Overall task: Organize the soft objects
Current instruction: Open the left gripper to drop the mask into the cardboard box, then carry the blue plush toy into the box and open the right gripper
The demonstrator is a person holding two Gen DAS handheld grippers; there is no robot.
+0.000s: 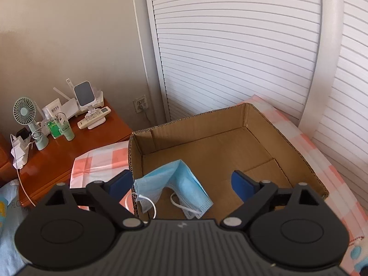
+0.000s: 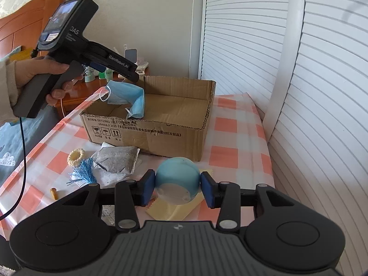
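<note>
A blue face mask (image 1: 174, 184) hangs over the left rim of an open cardboard box (image 1: 260, 142), partly inside it; it also shows in the right wrist view (image 2: 128, 96). My left gripper (image 1: 181, 181) is open just above the mask and not holding it; its body shows in the right wrist view (image 2: 96, 57). My right gripper (image 2: 177, 186) has its pads on both sides of a blue soft ball (image 2: 177, 177), which rests on a yellow cloth (image 2: 170, 209) in front of the box (image 2: 161, 128).
On the checked tablecloth (image 2: 230, 142) lie a grey pouch (image 2: 117, 158), a cream hair tie (image 2: 77, 157), a blue tassel (image 2: 84, 172) and a small cork (image 2: 54, 193). A wooden nightstand (image 1: 69, 147) with a fan and bottles stands left. White louvred doors (image 1: 230, 46) are behind.
</note>
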